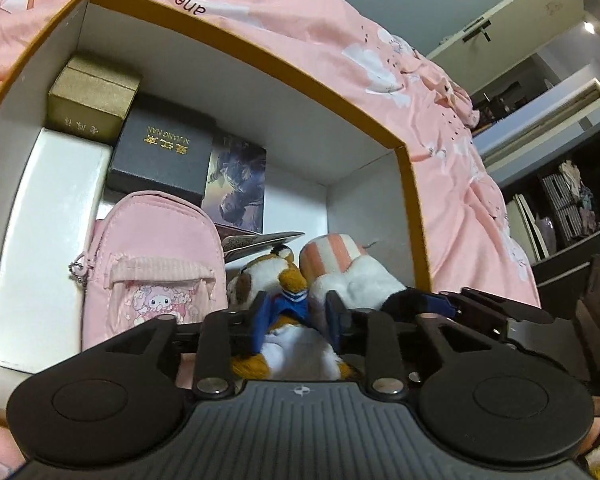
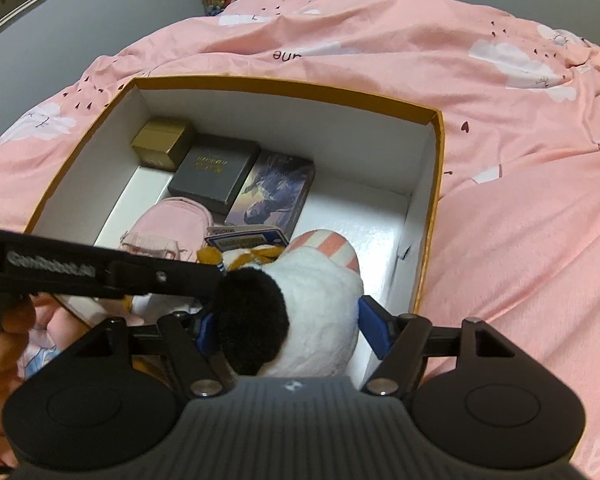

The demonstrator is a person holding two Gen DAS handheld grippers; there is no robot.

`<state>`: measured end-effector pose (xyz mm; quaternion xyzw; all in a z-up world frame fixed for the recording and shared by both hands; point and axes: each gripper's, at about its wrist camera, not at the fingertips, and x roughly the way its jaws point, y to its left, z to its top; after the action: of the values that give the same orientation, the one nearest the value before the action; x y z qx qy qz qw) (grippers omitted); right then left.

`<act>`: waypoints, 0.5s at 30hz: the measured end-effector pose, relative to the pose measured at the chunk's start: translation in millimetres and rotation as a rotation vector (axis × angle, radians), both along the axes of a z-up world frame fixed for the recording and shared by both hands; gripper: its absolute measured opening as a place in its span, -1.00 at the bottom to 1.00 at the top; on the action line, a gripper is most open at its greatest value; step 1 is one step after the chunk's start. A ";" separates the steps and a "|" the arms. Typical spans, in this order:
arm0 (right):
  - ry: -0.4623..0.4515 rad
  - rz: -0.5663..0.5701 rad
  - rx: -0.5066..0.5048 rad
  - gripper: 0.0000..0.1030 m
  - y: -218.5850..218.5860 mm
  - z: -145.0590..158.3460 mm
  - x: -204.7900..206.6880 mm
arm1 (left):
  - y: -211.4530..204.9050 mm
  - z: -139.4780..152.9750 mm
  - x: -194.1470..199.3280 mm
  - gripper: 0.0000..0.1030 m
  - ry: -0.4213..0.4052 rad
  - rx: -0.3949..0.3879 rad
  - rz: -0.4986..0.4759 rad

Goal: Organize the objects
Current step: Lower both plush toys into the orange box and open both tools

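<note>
Right gripper (image 2: 290, 322) clamps white plush (image 2: 320, 312); left gripper (image 1: 296, 312) clamps orange-white plush (image 1: 284, 280), both low in the orange box (image 2: 432, 216).

White plush with black patch and pink-striped part sits lower centre of the right view, blue pads pressed on both its sides, over the box's near right area. Orange-white plush in blue outfit sits lower centre of left view, between narrow blue fingers, touching the white plush. Pink pouch (image 1: 156, 264) just left of it. Behind: black case (image 1: 162, 152), gold case (image 1: 92, 98) upper left, picture box (image 1: 238, 184), white box (image 1: 56, 208) along left wall. Pink bedsheet (image 2: 520, 160) around the box.
</note>
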<state>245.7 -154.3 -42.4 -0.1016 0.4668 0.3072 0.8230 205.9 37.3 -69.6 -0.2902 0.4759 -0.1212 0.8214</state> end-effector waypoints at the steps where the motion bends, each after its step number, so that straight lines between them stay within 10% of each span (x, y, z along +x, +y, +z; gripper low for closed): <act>1: 0.004 0.009 0.000 0.40 -0.1 1.2 -0.6 | 0.1 3.0 -0.1 -0.17 0.000 0.012 -0.010; 8: -0.015 0.042 0.001 0.36 -5.6 17.3 -2.1 | -4.7 14.8 -3.8 -0.18 0.015 0.102 -0.111; 15: -0.006 0.094 -0.059 -0.21 -3.9 13.1 -2.3 | -19.7 1.6 -0.1 -0.27 0.057 0.149 -0.137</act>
<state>243.4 -158.2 -29.3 -0.1487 0.4678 0.3315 0.8057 205.8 17.6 -68.0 -0.1986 0.5256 -0.1329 0.8165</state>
